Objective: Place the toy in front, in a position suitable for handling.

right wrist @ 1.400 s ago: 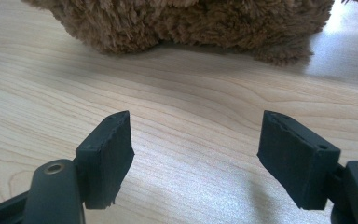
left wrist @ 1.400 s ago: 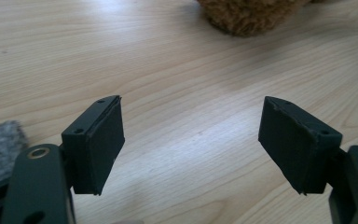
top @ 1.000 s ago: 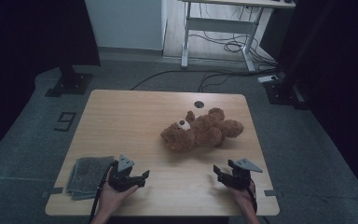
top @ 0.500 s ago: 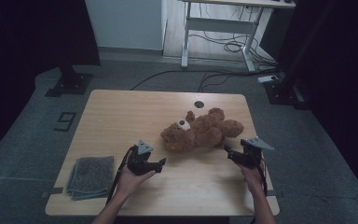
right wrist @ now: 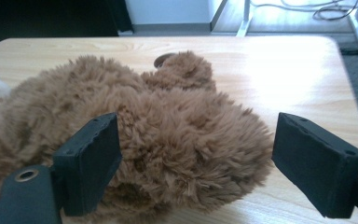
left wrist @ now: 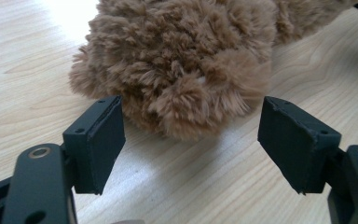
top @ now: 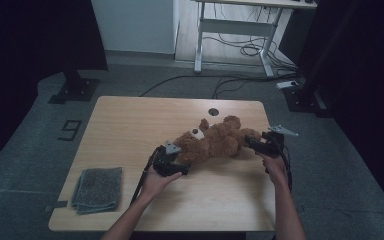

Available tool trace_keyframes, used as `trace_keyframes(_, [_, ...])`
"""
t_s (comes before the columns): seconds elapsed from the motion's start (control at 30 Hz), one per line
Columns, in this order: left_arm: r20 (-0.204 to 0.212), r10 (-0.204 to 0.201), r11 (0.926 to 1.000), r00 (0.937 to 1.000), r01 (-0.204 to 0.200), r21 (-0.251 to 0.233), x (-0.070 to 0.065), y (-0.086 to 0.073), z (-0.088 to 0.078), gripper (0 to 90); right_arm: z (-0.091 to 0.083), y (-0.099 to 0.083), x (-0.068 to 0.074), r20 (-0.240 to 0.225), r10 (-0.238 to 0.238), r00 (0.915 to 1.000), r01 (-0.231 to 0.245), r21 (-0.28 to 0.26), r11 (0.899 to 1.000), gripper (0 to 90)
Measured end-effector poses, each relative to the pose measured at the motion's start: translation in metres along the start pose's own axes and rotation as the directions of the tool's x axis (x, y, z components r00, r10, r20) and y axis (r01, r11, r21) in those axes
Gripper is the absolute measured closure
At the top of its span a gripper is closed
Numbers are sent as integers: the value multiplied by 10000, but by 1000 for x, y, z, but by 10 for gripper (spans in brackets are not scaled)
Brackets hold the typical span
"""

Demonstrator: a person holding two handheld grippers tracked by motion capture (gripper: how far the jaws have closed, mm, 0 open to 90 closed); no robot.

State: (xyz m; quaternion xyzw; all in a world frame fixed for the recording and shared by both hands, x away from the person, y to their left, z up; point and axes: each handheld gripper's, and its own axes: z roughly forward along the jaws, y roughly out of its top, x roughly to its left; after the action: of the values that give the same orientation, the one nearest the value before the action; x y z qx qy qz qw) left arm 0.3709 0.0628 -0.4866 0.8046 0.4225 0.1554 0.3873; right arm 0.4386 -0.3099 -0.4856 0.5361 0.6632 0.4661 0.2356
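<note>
One brown teddy bear [top: 215,142] lies on its side near the middle of my worktop [top: 130,125], head toward my left. Two tongs flank it: my left tongs [left wrist: 191,140] stand open at the head end, fur between the jaws but not pinched; my right tongs [right wrist: 196,163] have just been opening, and a furry limb sits between them, unpressed. One grey folded cloth [top: 96,189] lies well apart at the near left corner.
</note>
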Motion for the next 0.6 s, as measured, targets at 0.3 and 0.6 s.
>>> trace_keyframes(0.3, [-188,88,10000,9998,-88,46,-2,8,15,317,19,-12,-10,-503,240,9984,-214,533,9984,142])
trace_keyframes(0.6, [-339,258,9994,9991,-265,-200,-1,11,23,596,23,-19,-7,-1188,-259,9926,292,261,9992,606])
